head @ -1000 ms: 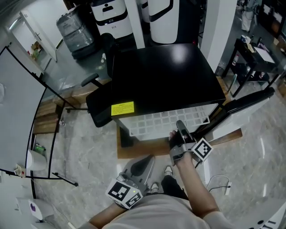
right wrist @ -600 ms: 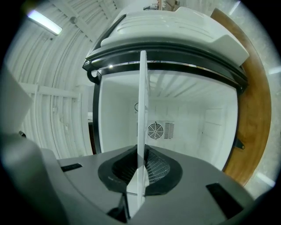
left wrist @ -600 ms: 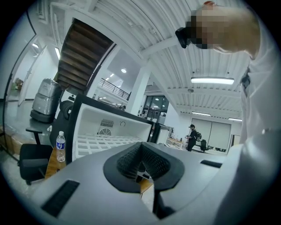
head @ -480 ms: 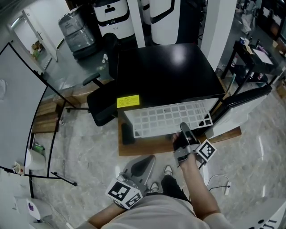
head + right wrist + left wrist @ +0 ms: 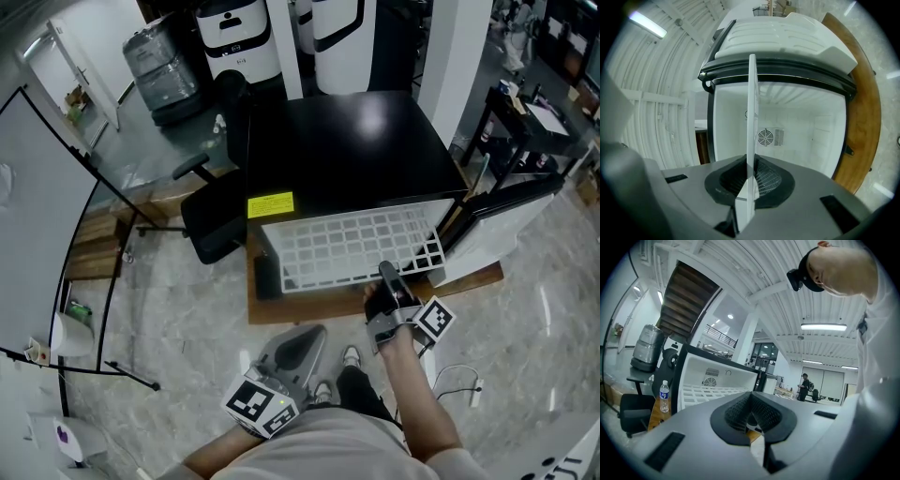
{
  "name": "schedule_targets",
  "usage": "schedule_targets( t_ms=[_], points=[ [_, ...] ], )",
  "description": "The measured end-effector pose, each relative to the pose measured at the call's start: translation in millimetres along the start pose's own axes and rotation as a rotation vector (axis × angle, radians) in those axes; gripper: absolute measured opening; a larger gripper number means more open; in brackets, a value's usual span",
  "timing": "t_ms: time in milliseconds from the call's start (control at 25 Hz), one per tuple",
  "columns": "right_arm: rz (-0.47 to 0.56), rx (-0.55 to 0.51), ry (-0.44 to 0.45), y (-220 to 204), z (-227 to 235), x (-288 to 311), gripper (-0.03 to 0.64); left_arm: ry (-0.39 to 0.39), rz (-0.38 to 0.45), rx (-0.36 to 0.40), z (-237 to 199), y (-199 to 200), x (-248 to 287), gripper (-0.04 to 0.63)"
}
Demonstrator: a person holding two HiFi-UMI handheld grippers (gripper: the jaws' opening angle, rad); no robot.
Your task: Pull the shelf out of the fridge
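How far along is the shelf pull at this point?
Done: the fridge door stands open, and the white grid shelf is mostly out of the fridge. In hand: the right gripper is clamped on the shelf's front edge; the left gripper hangs shut and empty near the person's body. Left: the shelf's rear edge sits at the fridge opening, so it needs drawing fully clear.

Bright, even indoor light. Ceiling strips (image 5: 824, 326) high above the fridge (image 5: 347, 150) leave a soft white glare on its black top, and the floor (image 5: 187, 309) around it gleams. My two gripper views bulge and blacken at the rims (fisheye), and whatever sits nearest my lenses goes soft.
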State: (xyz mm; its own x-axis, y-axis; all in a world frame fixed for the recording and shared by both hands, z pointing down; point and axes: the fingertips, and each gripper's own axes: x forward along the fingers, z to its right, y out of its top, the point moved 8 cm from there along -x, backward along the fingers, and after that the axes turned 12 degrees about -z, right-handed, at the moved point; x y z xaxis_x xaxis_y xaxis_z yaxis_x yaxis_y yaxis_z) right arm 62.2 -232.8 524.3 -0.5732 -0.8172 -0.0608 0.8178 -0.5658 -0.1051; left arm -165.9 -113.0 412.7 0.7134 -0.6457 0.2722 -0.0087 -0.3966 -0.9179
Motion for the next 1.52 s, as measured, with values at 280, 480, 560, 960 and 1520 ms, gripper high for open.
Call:
schedule_targets(
  t_ms=[280,480,560,960,1520],
  points=[
    [0.006,0.008,0.010,1.7,-4.7,-14.8,0.046,-0.017,-0.006,0.004,8.8,2.1,4.1,0.006],
    [-0.008,-0.001,0.017,-10.5,-7.3,-30.0,0.044,-0.039,-0.008,0.010,14.3,0.9,0.4,0.006],
    [-0.023,-0.021,0.023,-19.4,-8.2,-43.6,0.041,-0.052,-0.008,0.012,17.9,-1.1,-2.1,0.006],
    [0.020,0.050,0.051,-55.0,-9.2,-107.3,0.041,-0.176,-0.026,0.012,48.6,-23.6,-9.1,0.006],
    [0.055,0.056,0.078,-74.9,-36.8,-180.8,0.043,-0.240,-0.047,0.029,106.3,-37.5,-15.3,0.006]
  ],
)
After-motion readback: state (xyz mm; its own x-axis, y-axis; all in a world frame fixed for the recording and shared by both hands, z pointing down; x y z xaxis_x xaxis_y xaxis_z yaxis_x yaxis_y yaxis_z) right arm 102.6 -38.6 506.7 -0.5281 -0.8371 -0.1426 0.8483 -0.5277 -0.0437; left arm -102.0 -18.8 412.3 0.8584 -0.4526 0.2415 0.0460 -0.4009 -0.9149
